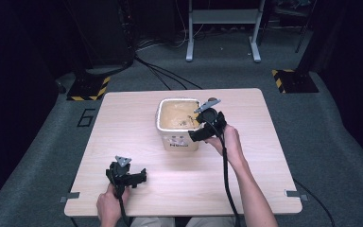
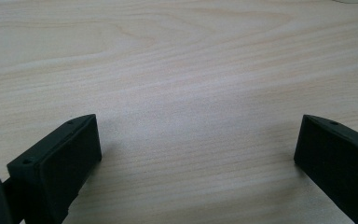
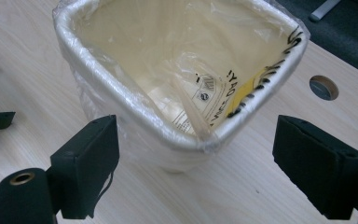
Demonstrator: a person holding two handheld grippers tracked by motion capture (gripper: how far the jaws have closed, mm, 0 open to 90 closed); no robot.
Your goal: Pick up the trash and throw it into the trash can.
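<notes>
A cream square bin (image 1: 178,142) lined with a clear plastic bag (image 3: 177,60) stands upright at the table's middle. My right gripper (image 1: 197,126) is at the bin's right side, open. In the right gripper view its jaws (image 3: 196,128) stand wide apart on either side of the bin's near corner, without touching it. The bag is folded over the rim and carries black and yellow print (image 3: 242,88). My left gripper (image 1: 143,176) rests low near the table's front left, open, over bare wood (image 2: 198,121) with nothing between its fingers.
The light wooden table (image 1: 123,123) has a round cable hole (image 3: 323,87) just behind the bin. Grey tape tabs (image 1: 69,196) mark its front corners. On the dark floor beyond stand two yellow-black striped bases (image 1: 89,88), a white metal frame (image 1: 222,28) and cables.
</notes>
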